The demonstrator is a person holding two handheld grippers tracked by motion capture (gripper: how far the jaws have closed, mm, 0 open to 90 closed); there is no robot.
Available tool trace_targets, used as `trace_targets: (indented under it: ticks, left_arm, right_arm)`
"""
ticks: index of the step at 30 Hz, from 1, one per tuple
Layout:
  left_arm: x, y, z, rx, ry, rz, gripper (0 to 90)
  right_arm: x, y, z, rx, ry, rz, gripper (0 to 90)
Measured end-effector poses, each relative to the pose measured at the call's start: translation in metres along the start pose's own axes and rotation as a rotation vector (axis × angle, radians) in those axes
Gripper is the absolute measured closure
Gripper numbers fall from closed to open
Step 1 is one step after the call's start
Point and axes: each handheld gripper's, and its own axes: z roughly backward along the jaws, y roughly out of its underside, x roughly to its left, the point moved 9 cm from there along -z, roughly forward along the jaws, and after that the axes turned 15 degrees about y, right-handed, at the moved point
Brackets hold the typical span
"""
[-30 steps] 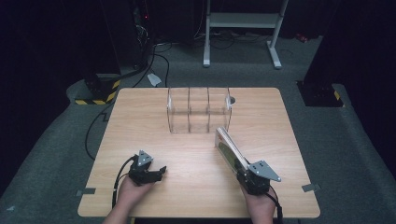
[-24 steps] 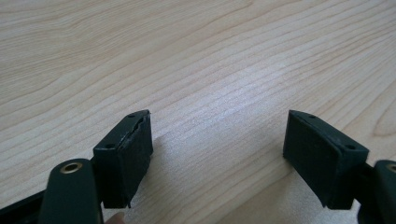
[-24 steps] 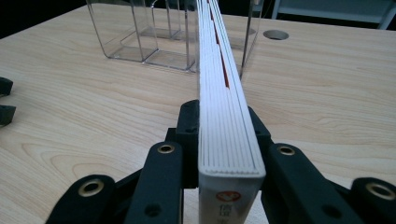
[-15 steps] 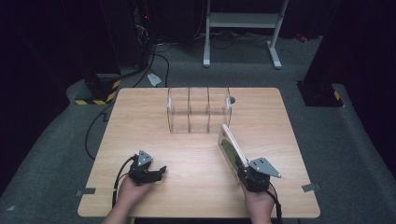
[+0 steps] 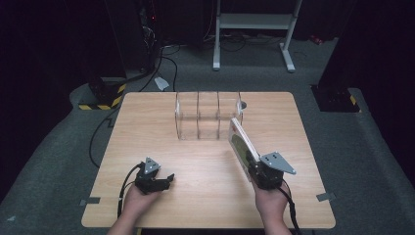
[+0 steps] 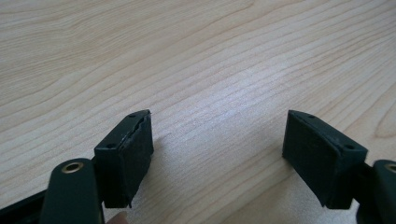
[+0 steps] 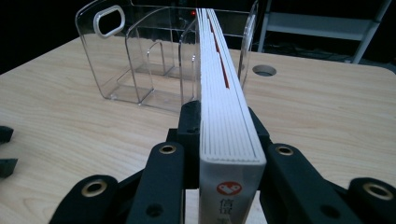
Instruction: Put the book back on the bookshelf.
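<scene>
A thick white book (image 5: 240,141) with a green and red cover is clamped on edge by its spine end in my right gripper (image 5: 253,165), which is shut on it. In the right gripper view the book (image 7: 223,93) runs away from the jaws, with its far end in front of the clear plastic organizer (image 7: 140,70). That organizer (image 5: 208,116) has three upright compartments and stands at the table's far middle. My left gripper (image 5: 169,179) rests on the table at the near left. Its jaws stand wide open over bare wood (image 6: 217,149), with nothing between them.
The wooden table (image 5: 147,127) has a round cable hole (image 7: 264,70) just right of the organizer. Grey carpet surrounds the table, with a white metal stand (image 5: 254,29) and cables beyond its far edge. The left gripper's jaw tips (image 7: 5,149) show at the left edge of the right gripper view.
My right gripper has risen with the book, and the book's far end has come closer to the organizer's right side. The left gripper has stayed put.
</scene>
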Motion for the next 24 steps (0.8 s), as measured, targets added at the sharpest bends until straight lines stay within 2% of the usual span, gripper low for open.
trace_targets:
  ticks: [6, 9, 24]
  left_arm:
    - [0.0, 0.0, 0.0, -0.001, 0.0, 0.001, 24.6]
    - [0.0, 0.0, 0.0, -0.001, 0.0, 0.001, 24.6]
    - [0.0, 0.0, 0.0, 0.0, 0.001, 0.0, 24.8]
  right_arm:
    - [0.005, -0.012, -0.022, -0.004, 0.014, -0.015, 75.6]
    - [0.012, -0.017, -0.033, -0.008, 0.017, -0.006, 75.6]
    - [0.024, -0.032, -0.078, -0.01, 0.065, -0.014, 75.5]
